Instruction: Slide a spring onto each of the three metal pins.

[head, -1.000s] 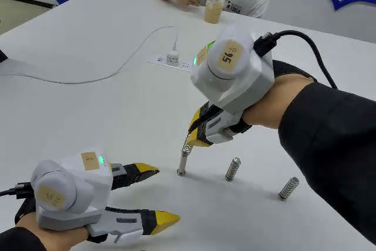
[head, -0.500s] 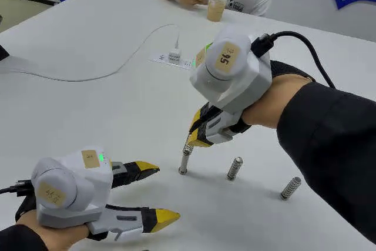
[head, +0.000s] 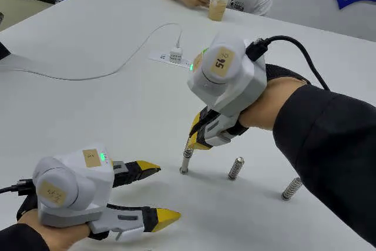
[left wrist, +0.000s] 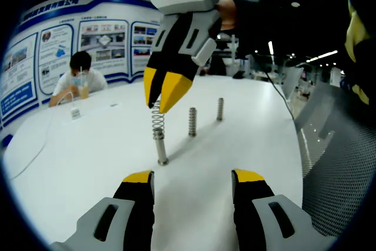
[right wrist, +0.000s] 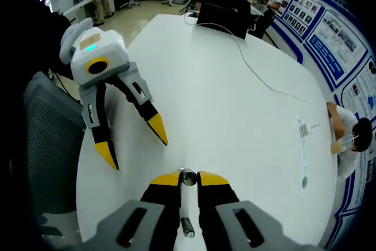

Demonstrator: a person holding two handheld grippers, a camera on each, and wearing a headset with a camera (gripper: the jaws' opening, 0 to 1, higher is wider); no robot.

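Three metal pins stand in a row on the white table point(head: 106, 104). The middle pin point(head: 235, 168) and the right pin point(head: 291, 188) each carry a spring along their length. My right gripper point(head: 195, 140) points down over the left pin point(head: 184, 166), shut on a spring point(left wrist: 157, 123) that sits on the pin's upper part. In the right gripper view the spring point(right wrist: 187, 226) runs between the jaws of my right gripper point(right wrist: 189, 178). My left gripper point(head: 155, 192) lies low at the near left, open and empty, its jaws point(left wrist: 194, 177) aimed at the pins.
A white power strip point(head: 173, 58) with a cable point(head: 117, 72) lies further back on the table. A person sits at the far edge with a drink cup point(head: 217, 1). A mesh chair point(right wrist: 50, 145) stands beside the table.
The right gripper stays on the spring at the top of the left pin. The picture has shifted a little with the head. The left gripper has not moved.
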